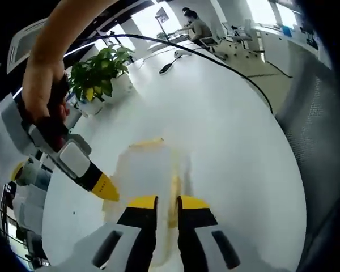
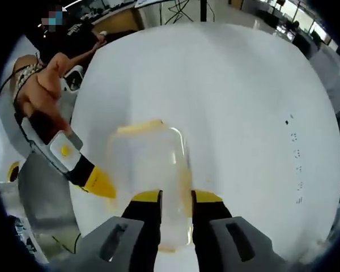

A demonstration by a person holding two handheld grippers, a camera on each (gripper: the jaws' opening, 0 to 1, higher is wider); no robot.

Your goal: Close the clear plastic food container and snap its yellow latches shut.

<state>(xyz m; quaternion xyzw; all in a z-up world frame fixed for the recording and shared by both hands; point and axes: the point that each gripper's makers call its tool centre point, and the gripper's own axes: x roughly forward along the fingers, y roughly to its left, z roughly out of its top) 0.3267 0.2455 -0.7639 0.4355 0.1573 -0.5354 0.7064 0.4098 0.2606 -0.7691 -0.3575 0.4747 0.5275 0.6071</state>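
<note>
The clear container (image 1: pixel 150 170) with yellow latches (image 2: pixel 137 127) sits lidded on the white table (image 1: pixel 226 130), contents indiscernible; left gripper (image 1: pixel 168 203) and right gripper (image 2: pixel 176 198) each clamp its near edge.

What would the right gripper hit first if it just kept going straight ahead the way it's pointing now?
The right gripper already straddles the near wall of the clear plastic food container, so pushing on it would likely meet the container itself first. Depth is hard to judge, and whether the jaws already touch it is unclear.

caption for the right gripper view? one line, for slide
Right claw straddles a yellow latch of the clear container on a white table.
</note>
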